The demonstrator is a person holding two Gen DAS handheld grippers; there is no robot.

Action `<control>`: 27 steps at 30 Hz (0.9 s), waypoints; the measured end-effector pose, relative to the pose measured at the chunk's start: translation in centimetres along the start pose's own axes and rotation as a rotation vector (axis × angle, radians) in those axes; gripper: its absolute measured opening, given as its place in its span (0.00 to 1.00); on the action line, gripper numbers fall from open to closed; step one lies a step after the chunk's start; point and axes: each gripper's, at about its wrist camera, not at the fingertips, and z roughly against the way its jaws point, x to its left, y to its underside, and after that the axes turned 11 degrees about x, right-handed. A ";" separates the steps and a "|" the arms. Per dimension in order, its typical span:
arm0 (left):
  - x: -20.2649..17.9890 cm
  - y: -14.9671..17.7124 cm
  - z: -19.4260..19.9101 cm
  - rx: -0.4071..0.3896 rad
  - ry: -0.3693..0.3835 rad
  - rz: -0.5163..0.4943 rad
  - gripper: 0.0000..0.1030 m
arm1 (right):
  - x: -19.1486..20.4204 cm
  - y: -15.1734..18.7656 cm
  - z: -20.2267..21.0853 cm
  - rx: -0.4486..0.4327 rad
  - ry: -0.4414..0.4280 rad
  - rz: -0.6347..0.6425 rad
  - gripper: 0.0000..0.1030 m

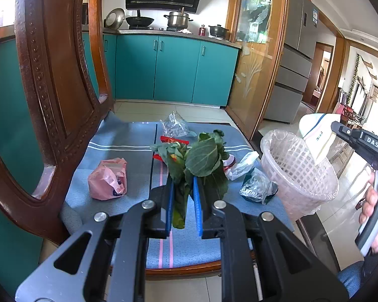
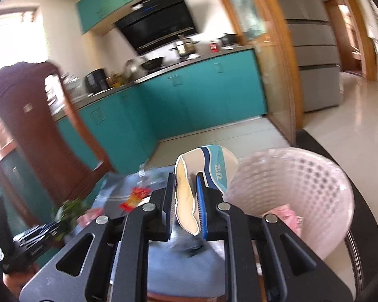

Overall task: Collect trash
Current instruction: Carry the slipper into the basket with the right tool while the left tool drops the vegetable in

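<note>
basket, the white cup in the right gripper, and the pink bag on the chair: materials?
Basket: looks like pale pink moulded plastic, lattice walls, with a thin clear film liner over the rim.
Cup: likely coated paper, printed blue band, squashed flat with a cream inside.
Pink bag: thin glossy plastic film, crumpled and creased.

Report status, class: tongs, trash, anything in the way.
Left tongs shut on leafy greens. Right tongs shut on crushed paper cup, beside lined basket. Path clear.
</note>
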 end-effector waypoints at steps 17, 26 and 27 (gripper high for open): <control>-0.4 0.2 -0.6 0.018 -0.006 -0.013 0.14 | -1.5 0.1 -0.3 -0.016 0.051 -0.063 0.53; -1.4 0.3 -1.0 0.030 -0.009 -0.044 0.15 | -1.7 0.0 -0.3 -0.017 0.044 -0.067 0.53; -1.7 0.3 -1.0 0.030 -0.007 -0.048 0.15 | -1.8 0.0 -0.3 -0.018 0.041 -0.071 0.53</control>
